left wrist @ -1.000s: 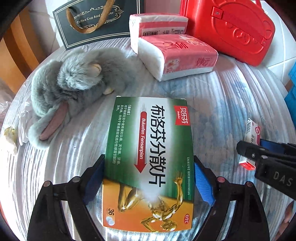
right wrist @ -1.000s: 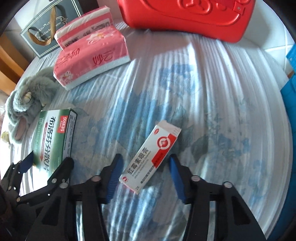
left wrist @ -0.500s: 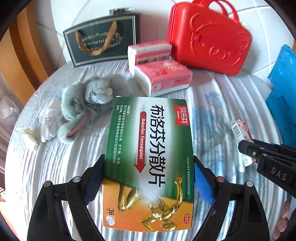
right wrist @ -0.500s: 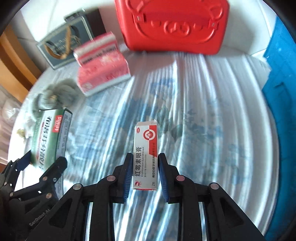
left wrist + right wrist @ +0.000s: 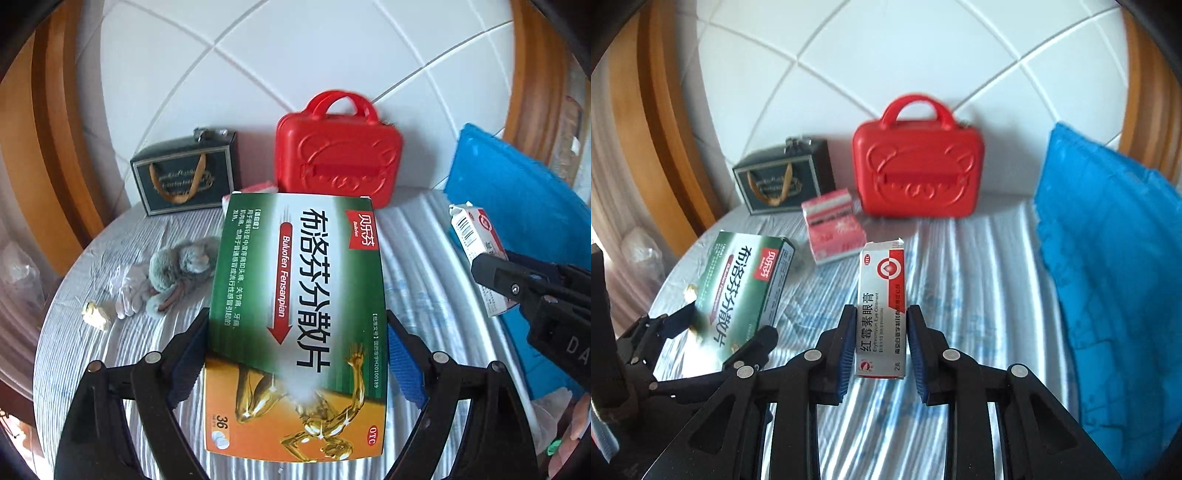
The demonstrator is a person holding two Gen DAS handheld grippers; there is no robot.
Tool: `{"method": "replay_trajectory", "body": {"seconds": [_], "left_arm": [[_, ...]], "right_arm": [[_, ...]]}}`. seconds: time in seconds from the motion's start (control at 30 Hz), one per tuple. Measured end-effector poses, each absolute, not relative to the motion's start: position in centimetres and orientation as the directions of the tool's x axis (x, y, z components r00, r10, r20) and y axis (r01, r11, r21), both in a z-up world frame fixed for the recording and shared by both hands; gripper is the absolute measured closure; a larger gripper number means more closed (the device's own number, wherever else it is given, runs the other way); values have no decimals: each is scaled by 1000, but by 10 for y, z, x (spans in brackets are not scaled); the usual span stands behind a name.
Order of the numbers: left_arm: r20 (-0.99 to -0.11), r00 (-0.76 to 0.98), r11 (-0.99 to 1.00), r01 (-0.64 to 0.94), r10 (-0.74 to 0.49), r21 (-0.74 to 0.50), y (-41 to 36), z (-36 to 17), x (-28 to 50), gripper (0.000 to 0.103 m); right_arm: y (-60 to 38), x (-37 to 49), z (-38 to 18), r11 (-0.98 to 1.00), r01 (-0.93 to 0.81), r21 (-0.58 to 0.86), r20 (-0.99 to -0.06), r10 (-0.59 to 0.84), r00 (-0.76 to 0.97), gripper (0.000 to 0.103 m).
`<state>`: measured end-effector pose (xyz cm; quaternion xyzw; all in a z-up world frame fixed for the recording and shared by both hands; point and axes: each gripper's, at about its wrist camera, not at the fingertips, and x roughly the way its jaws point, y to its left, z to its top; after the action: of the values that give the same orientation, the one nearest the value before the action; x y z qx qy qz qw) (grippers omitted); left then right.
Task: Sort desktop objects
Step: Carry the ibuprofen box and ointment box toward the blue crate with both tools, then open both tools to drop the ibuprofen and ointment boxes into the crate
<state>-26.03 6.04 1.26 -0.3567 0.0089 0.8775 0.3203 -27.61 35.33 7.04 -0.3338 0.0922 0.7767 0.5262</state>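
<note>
My left gripper (image 5: 295, 354) is shut on a wide green and orange medicine box (image 5: 299, 295), held flat above the table, blue pads pressing its long sides. From the right wrist view the same medicine box (image 5: 746, 288) and left gripper (image 5: 720, 325) appear at the lower left. My right gripper (image 5: 881, 347) is shut on a narrow white and red eye ointment box (image 5: 882, 295), lifted off the cloth. That ointment box (image 5: 476, 236) and the right gripper (image 5: 513, 280) also show at the right edge of the left wrist view.
A red hard case (image 5: 918, 170) stands at the back against the tiled wall, with a dark gift bag (image 5: 783, 181) to its left. Pink tissue packs (image 5: 833, 225) lie before them. A grey plush toy (image 5: 181, 266) and white glove (image 5: 131, 291) lie left. Blue fabric (image 5: 1108, 258) covers the right.
Both grippers have risen well above the table with their boxes. The right gripper closed on the ointment box, which lay on the cloth a second ago, and lifted it.
</note>
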Motion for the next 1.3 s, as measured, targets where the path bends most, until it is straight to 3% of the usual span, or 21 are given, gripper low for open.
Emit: {"method": "replay_trajectory", "body": {"seconds": [0.43,0.67,0.8,0.93,1.1,1.3], "left_arm": [[-485,-555,-697,-695,677,-178,110,106,-154,16],[-377,-556,-645,-745,741,-168,198,168,-75,16],[-366,-542,-628,-759,756,-174,261,198,-31,16],[-413,-527,-629,-761,743,-160,321,216,3,16],[-541,-489,-633,-767,684,-107,390,215,32,16],[-641,-462,-663,-742,613,-99,422,199,44,16]], "right_arm": [[286,-167,163,-375,-907,-192,-422,866,-269,76],[289,-49,219,-321,-928,-189,-325,912,-249,76],[307,27,248,-303,-933,-194,-314,920,-233,76],[332,86,267,-295,-933,-206,-333,918,-217,76],[362,143,270,-298,-937,-182,-389,897,-210,76],[392,175,253,-336,-931,-145,-465,853,-236,76]]}}
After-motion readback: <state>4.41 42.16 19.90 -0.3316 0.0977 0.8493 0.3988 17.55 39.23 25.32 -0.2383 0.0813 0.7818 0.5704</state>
